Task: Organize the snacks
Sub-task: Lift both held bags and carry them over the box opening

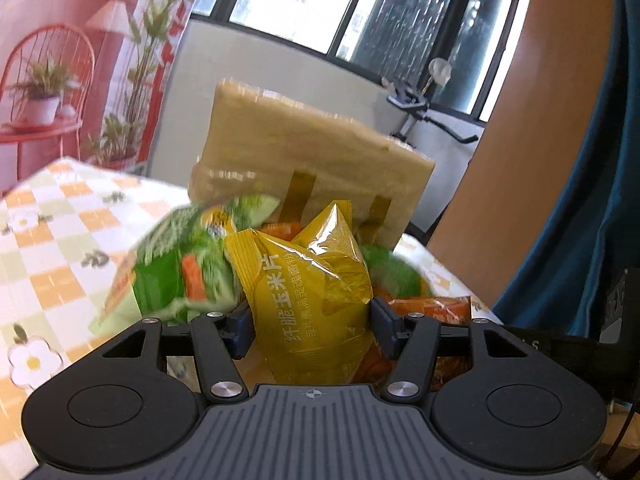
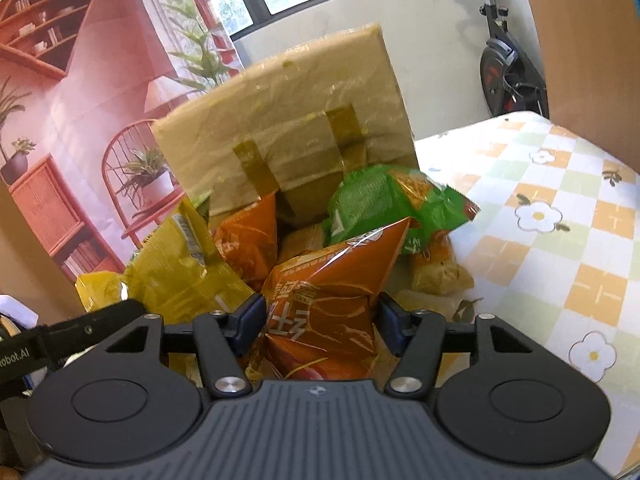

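Checked floral tablecloth carried the box; my left gripper pinched a yellow corn-chip packet, right gripper pinched an orange packet. Step looked like loading; next, lowering both in.

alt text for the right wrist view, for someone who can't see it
The right gripper clamps an orange snack packet in front of a cardboard box crowded with yellow, orange and green packets. The box stands on a checked floral tablecloth.
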A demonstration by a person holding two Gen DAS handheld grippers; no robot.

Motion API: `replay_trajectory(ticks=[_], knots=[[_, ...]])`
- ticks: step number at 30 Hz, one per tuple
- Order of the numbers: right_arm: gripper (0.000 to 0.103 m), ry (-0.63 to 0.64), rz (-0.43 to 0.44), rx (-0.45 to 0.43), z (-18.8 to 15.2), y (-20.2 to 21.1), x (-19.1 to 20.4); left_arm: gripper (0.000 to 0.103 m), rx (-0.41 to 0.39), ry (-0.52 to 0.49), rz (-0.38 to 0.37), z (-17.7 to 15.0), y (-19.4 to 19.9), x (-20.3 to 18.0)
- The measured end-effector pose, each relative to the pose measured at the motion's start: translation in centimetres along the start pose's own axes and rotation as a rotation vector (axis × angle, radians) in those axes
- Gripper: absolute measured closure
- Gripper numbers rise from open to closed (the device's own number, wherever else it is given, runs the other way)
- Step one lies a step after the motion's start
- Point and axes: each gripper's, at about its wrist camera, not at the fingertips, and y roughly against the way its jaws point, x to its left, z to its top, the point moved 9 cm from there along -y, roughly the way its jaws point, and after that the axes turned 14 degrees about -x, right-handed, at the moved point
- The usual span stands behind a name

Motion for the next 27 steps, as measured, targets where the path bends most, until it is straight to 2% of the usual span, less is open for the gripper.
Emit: replay_trajectory(ticks=[7,10,16,21,27], knots=[[0.042,0.018,0.053,-0.004,0.9,1.1,1.5,0.042,-0.049,-0.037,0.019,2.0,0.5,-0.3],[0.042,0.026,0.068,-0.039,2.0,1.7,1.9,0.042,-0.079,-0.058,0.024,2.8,0.8,-0.4],[0.042,0.004,0.095,-0.133,6.8,2.7,2.1,0.042,-0.159,-0.043,0.014,7.1,0.6,-0.4],[0.042,0.051,0.115,-0.237,11.5,3.0,2.8,0.041,-0.246,-0.079,0.0,10.8,0.7,-1.5],[0.042,0.096,0.121,-0.317,15.7,1.9,3.4,0.041,-0.283,-0.083,-0.003,13.1,-1.2,-1.4]])
